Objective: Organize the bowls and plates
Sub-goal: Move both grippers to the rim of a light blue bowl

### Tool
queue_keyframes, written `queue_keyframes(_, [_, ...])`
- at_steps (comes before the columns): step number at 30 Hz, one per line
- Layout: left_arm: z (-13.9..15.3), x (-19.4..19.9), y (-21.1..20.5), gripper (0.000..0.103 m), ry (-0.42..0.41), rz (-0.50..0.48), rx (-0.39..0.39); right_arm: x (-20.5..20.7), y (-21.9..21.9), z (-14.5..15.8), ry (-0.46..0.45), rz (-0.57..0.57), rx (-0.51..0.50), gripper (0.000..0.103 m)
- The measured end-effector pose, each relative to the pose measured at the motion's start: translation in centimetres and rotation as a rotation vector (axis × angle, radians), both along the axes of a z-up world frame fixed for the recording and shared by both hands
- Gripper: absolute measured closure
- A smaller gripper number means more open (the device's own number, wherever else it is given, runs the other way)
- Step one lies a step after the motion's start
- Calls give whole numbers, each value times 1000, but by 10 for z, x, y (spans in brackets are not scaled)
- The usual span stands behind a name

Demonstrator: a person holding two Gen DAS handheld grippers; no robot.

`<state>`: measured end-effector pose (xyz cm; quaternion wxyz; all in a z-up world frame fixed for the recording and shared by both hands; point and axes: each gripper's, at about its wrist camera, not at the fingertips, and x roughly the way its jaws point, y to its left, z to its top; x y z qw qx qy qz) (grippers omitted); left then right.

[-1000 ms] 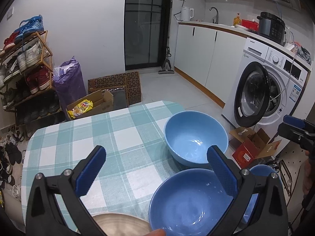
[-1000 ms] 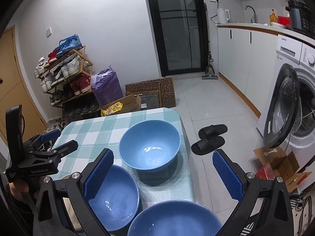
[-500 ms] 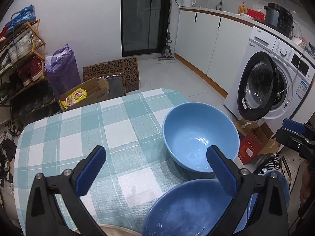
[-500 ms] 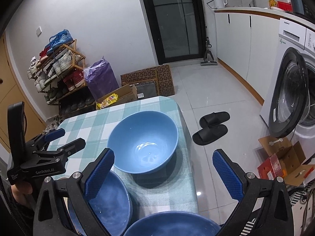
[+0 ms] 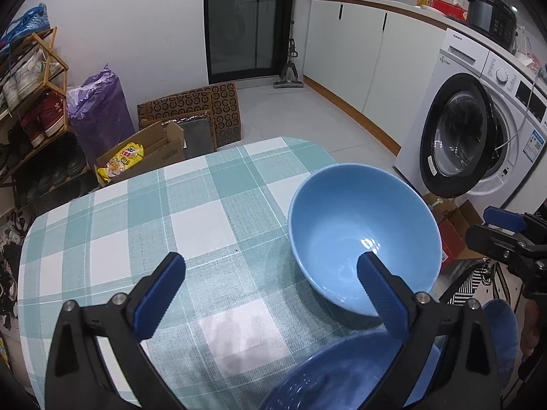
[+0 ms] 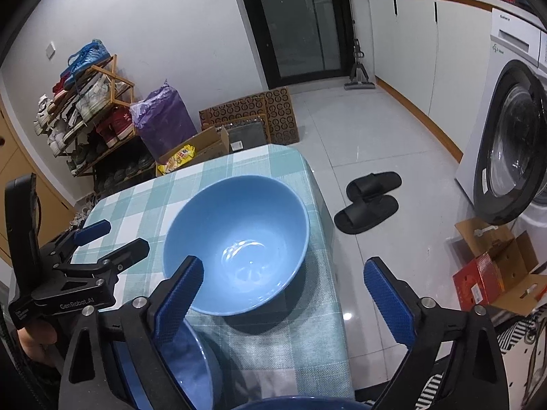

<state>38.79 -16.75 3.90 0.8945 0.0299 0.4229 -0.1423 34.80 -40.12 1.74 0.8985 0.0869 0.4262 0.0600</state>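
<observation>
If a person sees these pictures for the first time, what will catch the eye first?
Probably the big light blue bowl standing upright near the right edge of the checked table. Next, the blue-padded left tongs and right tongs, both open and empty, and the white washing machine with its door open beyond.

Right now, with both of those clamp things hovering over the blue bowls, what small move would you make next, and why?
Probably ease the right hand-held gripper down onto the near rim of the far blue bowl. Its jaws have just been closing a little but hold nothing, and one pad already overlaps that rim in its view. The left hand-held gripper is open too, above the nearer bowl.
</observation>
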Motion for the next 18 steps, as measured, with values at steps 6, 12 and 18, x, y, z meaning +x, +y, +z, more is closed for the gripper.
queue_keyframes(6, [-13,11,-3,12,37,-1,26,14,-2,-19,43,-6,6,19])
queue_keyframes(12, [-21,17,-6,14,51,-7,35,23,-1,-31,66,-7,5,22])
queue_keyframes(18, [-29,24,-10,29,78,-16,37,33,1,-43,93,-3,4,31])
